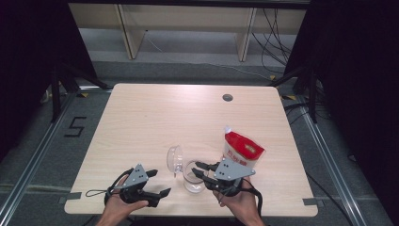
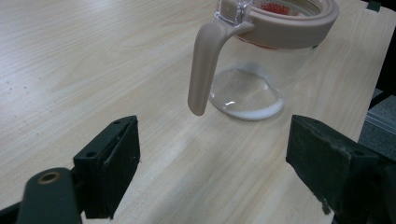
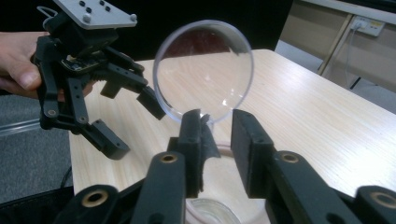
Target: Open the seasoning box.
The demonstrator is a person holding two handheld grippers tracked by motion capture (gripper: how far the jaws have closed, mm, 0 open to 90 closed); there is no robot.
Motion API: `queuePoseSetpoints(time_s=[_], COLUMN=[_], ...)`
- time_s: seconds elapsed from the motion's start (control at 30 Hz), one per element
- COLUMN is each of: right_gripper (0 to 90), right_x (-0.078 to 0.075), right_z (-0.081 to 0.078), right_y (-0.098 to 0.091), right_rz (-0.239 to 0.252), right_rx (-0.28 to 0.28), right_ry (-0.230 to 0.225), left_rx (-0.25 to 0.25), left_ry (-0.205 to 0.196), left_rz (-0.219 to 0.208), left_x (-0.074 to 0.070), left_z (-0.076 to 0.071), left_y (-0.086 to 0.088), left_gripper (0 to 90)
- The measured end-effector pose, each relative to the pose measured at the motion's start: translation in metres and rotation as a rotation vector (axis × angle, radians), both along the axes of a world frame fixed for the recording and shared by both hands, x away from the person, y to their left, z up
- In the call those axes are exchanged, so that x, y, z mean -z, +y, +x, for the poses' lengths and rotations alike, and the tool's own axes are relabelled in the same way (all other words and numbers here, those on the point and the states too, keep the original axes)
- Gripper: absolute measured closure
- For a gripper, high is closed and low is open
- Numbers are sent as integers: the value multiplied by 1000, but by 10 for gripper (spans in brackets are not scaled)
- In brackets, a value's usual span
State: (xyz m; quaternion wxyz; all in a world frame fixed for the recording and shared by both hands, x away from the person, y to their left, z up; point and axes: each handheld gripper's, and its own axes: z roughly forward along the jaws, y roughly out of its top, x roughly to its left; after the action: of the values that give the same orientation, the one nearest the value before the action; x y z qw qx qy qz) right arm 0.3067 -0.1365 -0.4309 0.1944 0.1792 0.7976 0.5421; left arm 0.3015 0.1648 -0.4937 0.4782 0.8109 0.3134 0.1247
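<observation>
From above, near the table's (image 1: 141, 117) front edge, the glass jar (image 1: 192, 179) stands lid (image 1: 174, 157) flipped up, red pouch (image 1: 242, 149) beside it for filling. Left gripper (image 2: 212, 154) gapes empty beside the jar's latch (image 2: 204, 70). Right gripper (image 3: 215, 140), slightly parted, straddles the rim, steadying it.
</observation>
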Motion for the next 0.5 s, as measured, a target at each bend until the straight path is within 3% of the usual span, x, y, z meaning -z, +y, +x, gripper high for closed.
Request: queuePoseSetpoints(time_s=[0.07, 0.1, 0.3, 0.37, 0.43, 0.5], right_gripper=[699, 641, 497, 451, 415, 400], right_x=[1, 3, 6, 8, 12, 14], right_z=[0, -1, -6, -7, -10, -12], right_y=[-6, -11, -24, -27, -29, -30], right_rz=[8, 18, 36, 24, 27, 25], right_rx=[12, 21, 66, 55, 57, 58], right_ry=[7, 13, 31, 15, 31, 44], left_rx=[0, -5, -13, -21, -30, -23], left_ry=[-14, -16, -13, -16, -16, -17], left_rz=[-13, 7, 5, 3, -22, -12], left_x=[0, -2, -3, -4, -4, -5], left_z=[0, -1, -1, -2, -2, -1], left_y=[0, 1, 2, 1, 0, 1], left_gripper=[171, 171, 168, 168, 168, 168])
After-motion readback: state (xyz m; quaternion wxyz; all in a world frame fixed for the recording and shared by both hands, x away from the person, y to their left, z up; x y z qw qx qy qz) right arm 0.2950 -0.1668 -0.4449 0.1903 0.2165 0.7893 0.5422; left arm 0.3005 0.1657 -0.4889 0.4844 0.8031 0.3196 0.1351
